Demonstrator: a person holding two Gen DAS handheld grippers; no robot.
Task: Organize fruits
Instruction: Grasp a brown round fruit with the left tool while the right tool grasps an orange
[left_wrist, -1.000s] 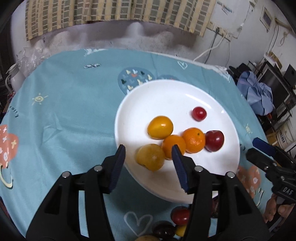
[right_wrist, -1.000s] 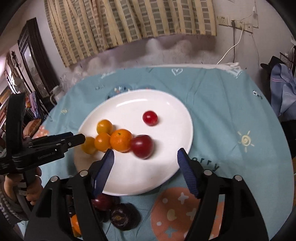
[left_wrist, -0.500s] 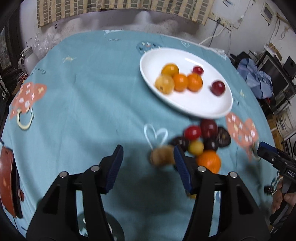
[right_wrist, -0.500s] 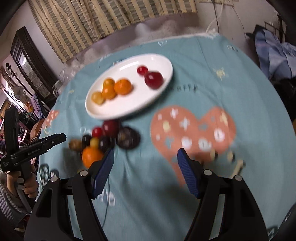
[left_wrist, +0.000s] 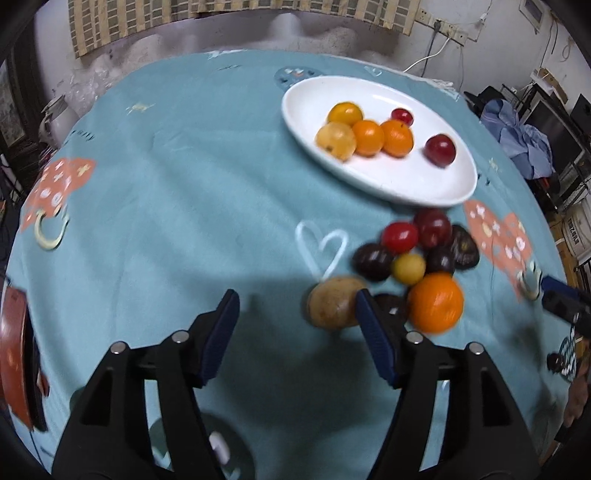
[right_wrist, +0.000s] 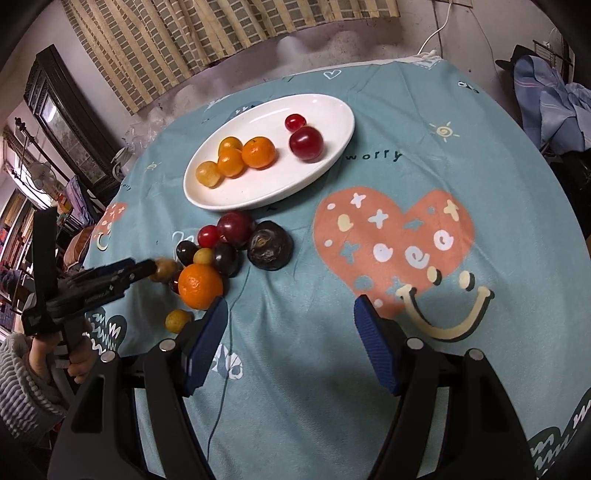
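I have drawn both grippers back from the white plate (left_wrist: 436, 192), where six fruits lie. My left gripper (left_wrist: 295, 328), jaws apart and empty, now faces the loose pile on the tablecloth (left_wrist: 177, 177), its brown fruit (left_wrist: 332, 306) just beside one pad. My right gripper (right_wrist: 288, 339) hangs open, empty. Judgement: next pick beginning.

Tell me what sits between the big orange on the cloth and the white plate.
In the right wrist view, a huddle of small fruit: a yellow one, dark plums, a red tomato and a red plum lie between the orange and the plate.
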